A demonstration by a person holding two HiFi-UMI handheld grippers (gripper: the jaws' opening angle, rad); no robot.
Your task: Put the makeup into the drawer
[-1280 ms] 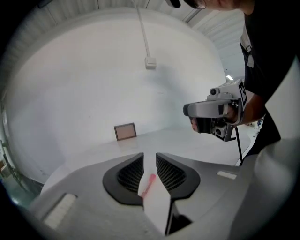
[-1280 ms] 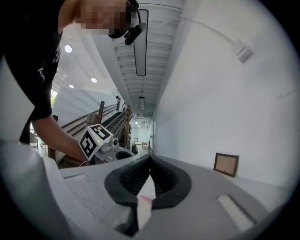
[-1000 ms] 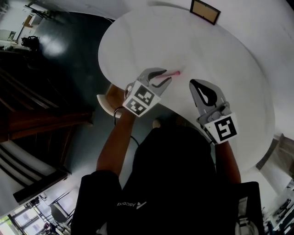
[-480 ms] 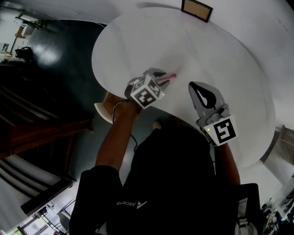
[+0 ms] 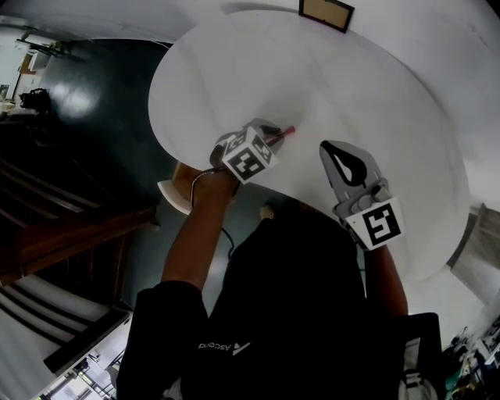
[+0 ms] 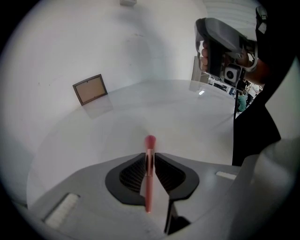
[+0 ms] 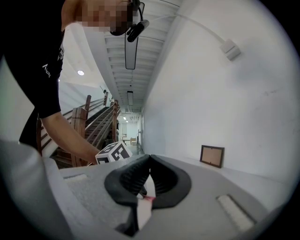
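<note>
left gripper (image 6: pixel 149 159) closing, fingers pinching pink makeup brush (image 6: pixel 149 180) just inside the desk's (image 5: pixel 375 86) curved near edge. right gripper (image 5: pixel 341 152) beside it, fingers pressed together, empty. broad open surface beyond, up to picture frame (image 5: pixel 326 13) at far rim.

White wordmark (image 5: pixel 221 345), seemingly "Ascend", on the person's black shirt (image 5: pixel 305 297). Letterless square markers (image 5: pixel 250 158) on the cubes (image 5: pixel 378 221) of the left gripper (image 5: pixel 275 134) and right gripper (image 5: pixel 328 147).
</note>
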